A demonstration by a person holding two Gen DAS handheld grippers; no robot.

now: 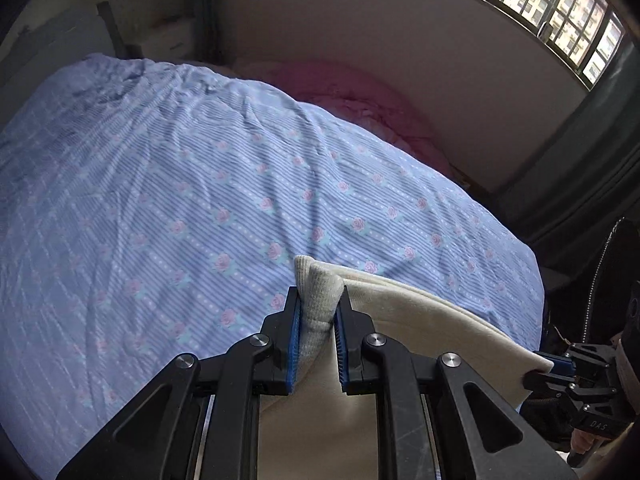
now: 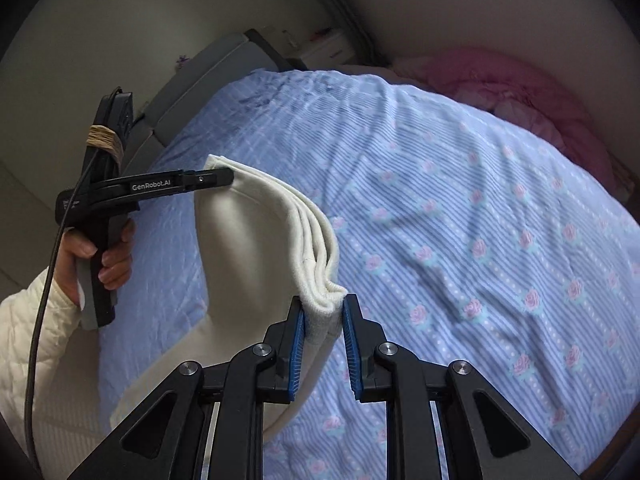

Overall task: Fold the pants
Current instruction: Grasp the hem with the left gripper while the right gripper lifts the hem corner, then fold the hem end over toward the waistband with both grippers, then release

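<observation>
The cream pants (image 1: 420,328) hang lifted above the bed, folded into several layers along the top edge (image 2: 296,220). My left gripper (image 1: 319,300) is shut on one ribbed corner of that edge. The right gripper (image 2: 323,304) is shut on the other corner, its blue pads (image 2: 298,332) pressing the stacked layers. In the right wrist view the left gripper (image 2: 224,178) shows from the side, pinching the far corner, held by a hand (image 2: 108,256) in a cream quilted sleeve. The right gripper (image 1: 540,372) appears at the right edge of the left wrist view, clamped on the cloth. The lower pants drape down toward the bed.
A blue striped bedsheet with pink roses (image 1: 200,184) covers the bed under the pants. A pink blanket (image 2: 532,92) lies bunched at the far end near the wall. A barred window (image 1: 540,4) is up right, and a grey bed frame (image 2: 192,92) runs along the left.
</observation>
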